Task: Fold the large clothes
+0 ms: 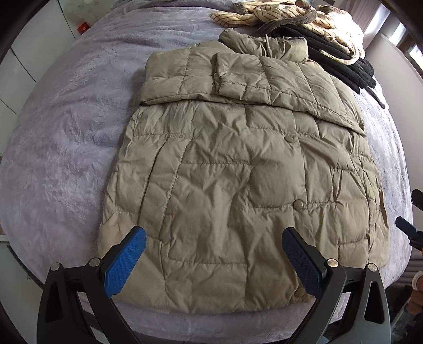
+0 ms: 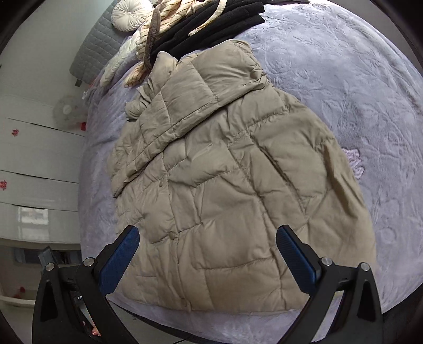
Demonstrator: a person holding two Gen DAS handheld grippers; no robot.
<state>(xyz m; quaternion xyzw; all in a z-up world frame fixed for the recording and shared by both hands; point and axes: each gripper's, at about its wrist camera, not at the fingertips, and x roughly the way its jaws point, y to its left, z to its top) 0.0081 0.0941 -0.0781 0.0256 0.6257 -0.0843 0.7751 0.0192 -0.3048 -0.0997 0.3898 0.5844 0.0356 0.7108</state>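
A tan quilted jacket (image 1: 238, 169) lies flat on a bed covered by a lilac blanket (image 1: 66, 132), its sleeves already crossed over the chest at 12 o'clock, snaps showing down the front. The fold looks about half done: the hem nearest the camera seems next, to be gripped at both corners and carried up toward the collar. The left tongs (image 1: 214, 254) and right tongs (image 2: 207, 251) both hover over the hem, spread wide, holding nothing. Beyond the collar, at 1 o'clock, a striped garment (image 1: 277, 13) and black clothing (image 1: 341, 66) crowd the landing zone for the fold
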